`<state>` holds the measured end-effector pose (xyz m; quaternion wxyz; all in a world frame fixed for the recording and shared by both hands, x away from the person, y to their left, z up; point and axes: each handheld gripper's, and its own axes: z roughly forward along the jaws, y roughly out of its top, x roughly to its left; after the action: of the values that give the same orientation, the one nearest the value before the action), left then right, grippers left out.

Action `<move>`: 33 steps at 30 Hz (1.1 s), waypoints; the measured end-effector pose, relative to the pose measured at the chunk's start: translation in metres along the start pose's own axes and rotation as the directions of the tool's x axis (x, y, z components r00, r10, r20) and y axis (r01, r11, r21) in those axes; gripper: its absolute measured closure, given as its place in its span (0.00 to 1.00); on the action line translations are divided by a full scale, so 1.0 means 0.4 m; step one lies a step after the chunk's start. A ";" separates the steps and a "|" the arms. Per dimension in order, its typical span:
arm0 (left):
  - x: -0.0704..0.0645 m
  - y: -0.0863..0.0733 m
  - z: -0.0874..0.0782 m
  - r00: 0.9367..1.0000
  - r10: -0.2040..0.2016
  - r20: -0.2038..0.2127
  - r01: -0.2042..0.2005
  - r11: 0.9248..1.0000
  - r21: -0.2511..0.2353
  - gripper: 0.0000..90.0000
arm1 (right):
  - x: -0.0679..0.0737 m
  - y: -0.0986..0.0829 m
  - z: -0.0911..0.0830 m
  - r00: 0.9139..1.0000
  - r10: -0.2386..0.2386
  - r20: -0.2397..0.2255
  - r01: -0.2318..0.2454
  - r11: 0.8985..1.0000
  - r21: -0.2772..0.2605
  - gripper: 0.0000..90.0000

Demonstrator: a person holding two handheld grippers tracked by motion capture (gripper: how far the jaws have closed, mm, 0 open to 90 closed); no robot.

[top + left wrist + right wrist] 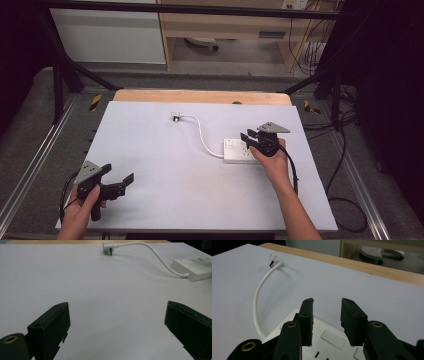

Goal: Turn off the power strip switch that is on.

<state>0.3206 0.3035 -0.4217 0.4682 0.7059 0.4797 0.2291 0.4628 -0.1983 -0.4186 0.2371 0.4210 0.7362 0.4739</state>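
Observation:
A white power strip (240, 151) lies right of the table's middle, its sockets and switches (333, 339) facing up. Its white cable (202, 134) curves back and left to a white plug (176, 118) lying on the sheet. My right gripper (248, 138) hovers over the strip's right part, jaws open a little with nothing between them (327, 315). My left gripper (120, 175) stands wide open near the front left corner, well apart from the strip (193, 268) and the plug (108, 246).
A white sheet (165, 170) covers most of the wooden table (200, 96). Black frame bars (60, 75) stand at both back corners. Cables (345, 200) trail on the grey floor to the right.

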 end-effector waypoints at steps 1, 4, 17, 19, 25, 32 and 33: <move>0.000 0.000 0.001 1.000 -0.001 0.002 0.001 1.000 0.001 0.07 | 0.001 0.001 -0.002 1.000 0.003 -0.001 -0.003 1.000 -0.003 0.68; 0.002 0.000 0.001 1.000 -0.005 0.001 0.005 1.000 -0.003 0.07 | 0.002 0.006 -0.002 1.000 0.007 0.000 -0.007 1.000 -0.011 0.64; 0.000 0.001 -0.004 1.000 0.007 0.008 -0.007 1.000 -0.005 0.07 | 0.032 0.033 -0.005 1.000 0.025 -0.004 -0.025 0.999 -0.022 0.28; -0.001 0.001 -0.005 1.000 0.009 0.007 -0.009 1.000 -0.006 0.07 | 0.037 0.036 -0.004 1.000 0.028 -0.005 -0.028 0.999 -0.017 0.21; 0.003 0.000 -0.005 1.000 0.005 0.005 -0.005 1.000 -0.007 0.06 | 0.047 0.049 -0.009 1.000 0.032 -0.001 -0.032 0.999 -0.012 0.06; 0.003 0.000 -0.007 1.000 0.005 0.007 -0.005 1.000 -0.006 0.06 | 0.057 0.060 -0.014 1.000 0.011 0.005 -0.011 1.000 -0.024 0.04; 0.002 0.000 -0.006 1.000 0.005 0.008 -0.005 1.000 -0.006 0.06 | 0.059 0.061 -0.015 1.000 0.006 0.011 -0.006 1.000 -0.026 0.04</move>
<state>0.3188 0.3052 -0.4208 0.4717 0.7066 0.4753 0.2288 0.4555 -0.1768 -0.3929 0.2450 0.4228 0.7274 0.4818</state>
